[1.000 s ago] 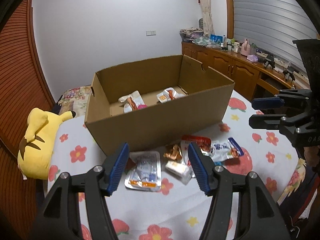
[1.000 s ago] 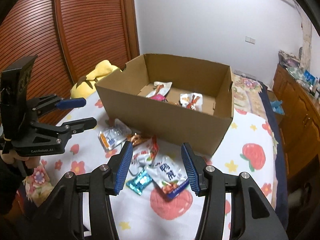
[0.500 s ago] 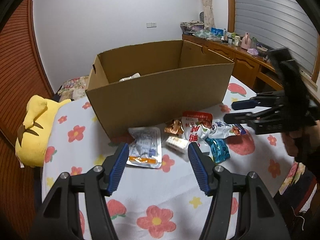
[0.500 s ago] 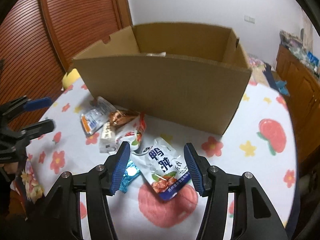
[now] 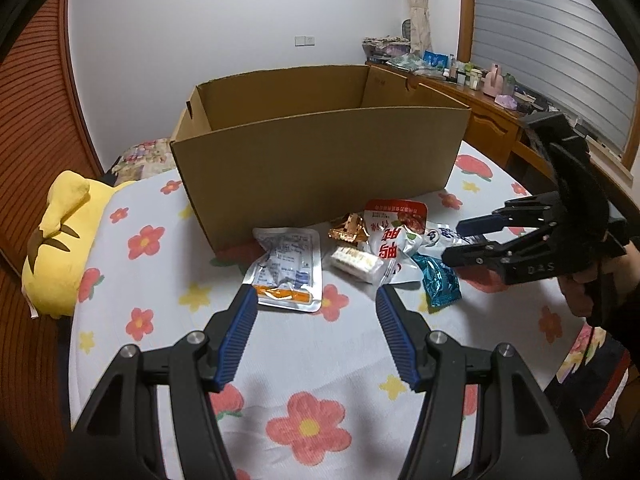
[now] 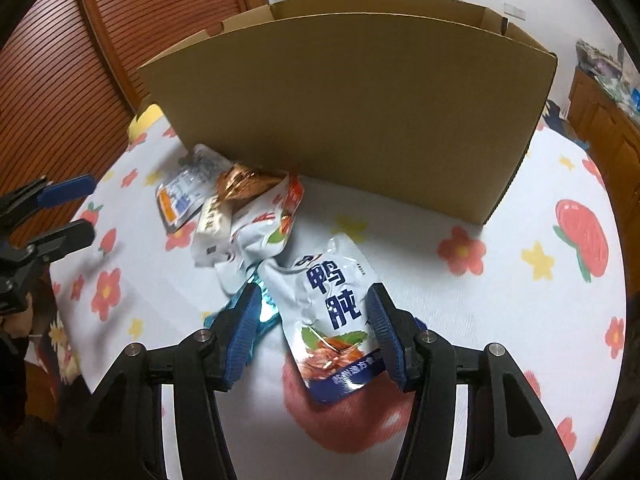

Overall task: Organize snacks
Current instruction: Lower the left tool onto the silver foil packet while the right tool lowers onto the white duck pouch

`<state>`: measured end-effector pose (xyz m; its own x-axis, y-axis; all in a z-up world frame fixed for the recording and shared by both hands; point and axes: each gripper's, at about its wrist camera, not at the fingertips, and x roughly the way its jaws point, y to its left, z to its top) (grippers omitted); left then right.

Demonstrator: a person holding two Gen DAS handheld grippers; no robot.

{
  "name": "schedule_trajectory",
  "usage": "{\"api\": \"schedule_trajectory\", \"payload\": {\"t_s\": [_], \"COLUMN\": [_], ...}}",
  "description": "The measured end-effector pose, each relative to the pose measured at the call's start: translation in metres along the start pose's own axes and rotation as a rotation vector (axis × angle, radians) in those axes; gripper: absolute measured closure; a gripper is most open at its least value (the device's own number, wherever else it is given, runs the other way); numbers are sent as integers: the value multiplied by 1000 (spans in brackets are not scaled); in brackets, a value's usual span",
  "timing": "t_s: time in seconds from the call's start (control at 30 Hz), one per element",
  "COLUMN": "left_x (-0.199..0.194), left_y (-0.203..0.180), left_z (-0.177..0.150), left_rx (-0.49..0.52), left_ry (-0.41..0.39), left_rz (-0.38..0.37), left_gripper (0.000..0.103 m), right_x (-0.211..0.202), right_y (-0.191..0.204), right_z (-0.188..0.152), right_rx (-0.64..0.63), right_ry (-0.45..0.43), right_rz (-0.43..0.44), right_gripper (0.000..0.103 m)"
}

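Observation:
An open cardboard box (image 5: 320, 160) stands on the flowered sheet (image 5: 304, 360); its inside is hidden from both views. In front of it lies a heap of snacks: a silver pouch with an orange stripe (image 5: 286, 268), a copper wrapper (image 5: 348, 228), a white bar (image 5: 356, 260), a red-and-white pouch (image 5: 390, 232) and a teal wrapper (image 5: 438, 282). My left gripper (image 5: 316, 300) is open just short of the silver pouch. My right gripper (image 6: 314, 300) is open and low, its fingers on either side of a white-and-blue pouch (image 6: 332, 304) that lies flat on the sheet.
A yellow plush toy (image 5: 60, 240) lies at the left edge of the bed. A wooden sideboard (image 5: 492, 128) with clutter runs along the right wall. A slatted wooden door (image 6: 80, 60) is behind the box. A person's hand (image 5: 580, 284) holds the right gripper.
Both grippers have sunk toward the snacks, so the box's inside has dropped out of sight. The right gripper came down over the white-and-blue pouch.

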<state>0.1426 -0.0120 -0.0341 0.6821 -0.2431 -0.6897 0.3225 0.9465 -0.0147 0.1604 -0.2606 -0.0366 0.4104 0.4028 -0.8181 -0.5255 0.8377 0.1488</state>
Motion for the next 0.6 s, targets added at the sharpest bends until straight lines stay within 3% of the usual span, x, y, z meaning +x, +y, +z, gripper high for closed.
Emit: {"api": "schedule_trajectory", "payload": {"t_s": [0.13, 0.3, 0.6], "left_x": [2, 5, 10], "left_y": [0, -2, -1], "left_z": [-1, -4, -9], "left_rx": [-6, -4, -14], "left_ry": [1, 8, 21], "left_rz": [-3, -5, -9], "left_gripper": [41, 41, 41], "right_x": [-7, -6, 14], "right_y": [10, 16, 0], "right_z": [-3, -1, -1], "right_rx": [-42, -99, -97], "right_ry": [-5, -17, 41], "right_rz": [-17, -106, -95], "right_gripper": [45, 38, 34]}}
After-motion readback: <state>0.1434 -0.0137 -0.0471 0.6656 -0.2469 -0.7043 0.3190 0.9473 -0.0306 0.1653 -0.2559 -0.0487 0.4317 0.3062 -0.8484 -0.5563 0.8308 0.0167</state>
